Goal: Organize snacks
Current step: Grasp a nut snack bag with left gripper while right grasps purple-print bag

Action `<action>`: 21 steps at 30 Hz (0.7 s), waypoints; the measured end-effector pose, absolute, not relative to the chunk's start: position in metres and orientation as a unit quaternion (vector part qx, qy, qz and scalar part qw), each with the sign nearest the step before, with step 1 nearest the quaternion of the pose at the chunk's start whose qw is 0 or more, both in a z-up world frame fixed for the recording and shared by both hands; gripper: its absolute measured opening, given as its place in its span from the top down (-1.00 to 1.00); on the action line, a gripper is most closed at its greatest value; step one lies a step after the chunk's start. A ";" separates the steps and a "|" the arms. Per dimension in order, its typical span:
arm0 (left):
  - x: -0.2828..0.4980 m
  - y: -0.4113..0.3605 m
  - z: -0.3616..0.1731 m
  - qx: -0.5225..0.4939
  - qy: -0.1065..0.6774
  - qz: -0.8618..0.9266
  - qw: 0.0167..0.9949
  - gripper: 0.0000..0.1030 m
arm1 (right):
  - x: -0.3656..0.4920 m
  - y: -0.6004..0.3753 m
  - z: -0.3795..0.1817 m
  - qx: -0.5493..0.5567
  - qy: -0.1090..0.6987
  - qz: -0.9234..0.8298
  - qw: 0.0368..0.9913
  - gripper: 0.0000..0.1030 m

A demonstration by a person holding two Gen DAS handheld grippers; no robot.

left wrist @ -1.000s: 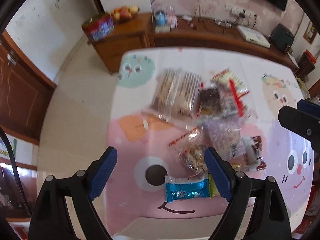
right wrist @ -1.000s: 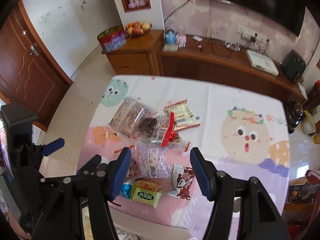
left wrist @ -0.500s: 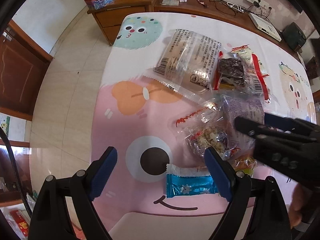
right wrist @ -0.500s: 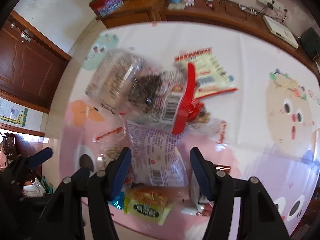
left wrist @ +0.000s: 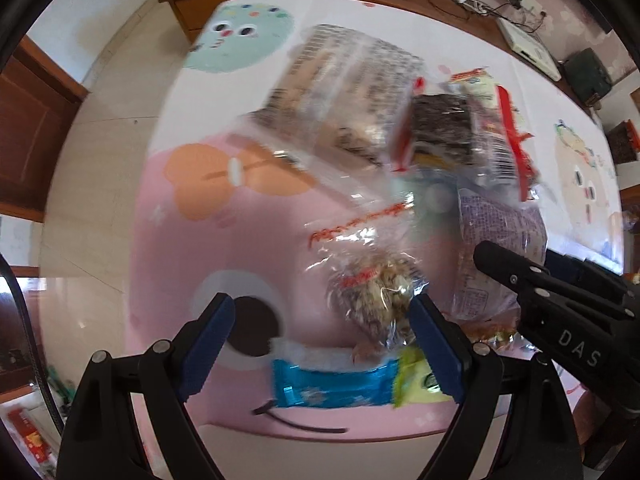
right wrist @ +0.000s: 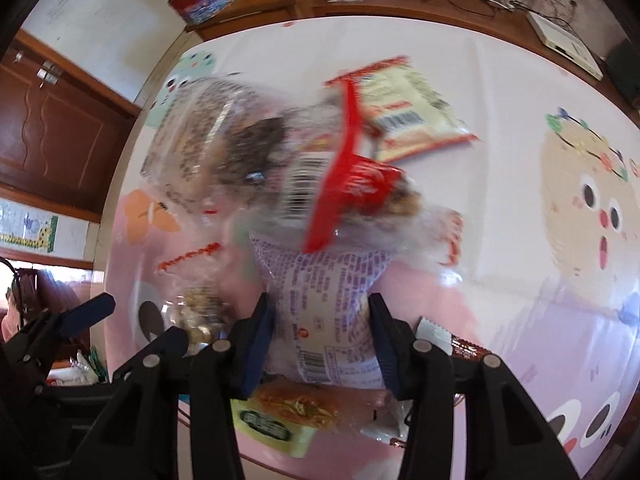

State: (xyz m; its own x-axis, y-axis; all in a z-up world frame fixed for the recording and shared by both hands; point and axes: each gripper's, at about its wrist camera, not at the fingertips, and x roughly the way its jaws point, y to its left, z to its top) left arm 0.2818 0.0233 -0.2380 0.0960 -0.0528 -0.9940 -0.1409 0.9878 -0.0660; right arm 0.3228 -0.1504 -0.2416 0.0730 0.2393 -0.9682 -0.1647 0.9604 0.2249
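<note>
A heap of snack packets lies on a cartoon tablecloth point(left wrist: 224, 216). My left gripper point(left wrist: 324, 344) is open, low over the near edge, above a blue packet point(left wrist: 332, 384); a clear nut bag point(left wrist: 376, 292) sits by its right finger. My right gripper point(right wrist: 322, 344) has narrowed its jaws around the end of a white packet with purple print point(right wrist: 324, 304), pads close to its sides; contact is unclear. The white packet also shows in the left wrist view point(left wrist: 492, 240). A green-yellow packet point(right wrist: 276, 416) lies under the right gripper.
A large clear biscuit bag point(left wrist: 344, 92), a dark packet with a red clip point(right wrist: 344, 168), a cream packet point(right wrist: 408, 108) and a brown packet point(right wrist: 460, 348) crowd the table. A wooden sideboard point(right wrist: 400, 4) stands behind, a door point(right wrist: 52, 128) at left.
Both grippers have dropped closer to the table. The right gripper moved forward onto the white purple-printed packet and its jaws narrowed around it. The left gripper stays wide open.
</note>
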 end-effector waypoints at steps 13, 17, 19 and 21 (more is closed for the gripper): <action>0.299 -0.004 -0.254 -0.104 0.683 0.000 0.723 0.27 | 0.311 -0.198 -0.238 0.057 0.667 0.105 0.736 0.13; 0.292 -0.008 -0.247 -0.093 0.670 0.006 0.736 0.28 | 0.302 -0.204 -0.234 0.058 0.666 0.103 0.737 0.16; 0.286 -0.007 -0.235 -0.086 0.657 0.011 0.749 0.28 | 0.298 -0.204 -0.228 0.060 0.660 0.104 0.741 0.17; 0.280 -0.008 -0.216 -0.080 0.641 0.011 0.763 0.28 | 0.294 -0.204 -0.219 0.064 0.653 0.106 0.748 0.17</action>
State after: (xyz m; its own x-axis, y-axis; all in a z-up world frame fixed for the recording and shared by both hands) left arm 0.2800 -0.0082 -0.2155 0.1785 -0.0857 -0.9802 -0.1191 0.9870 -0.1080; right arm 0.2937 -0.2042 -0.2187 0.1256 0.2413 -0.9623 -0.0754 0.9695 0.2332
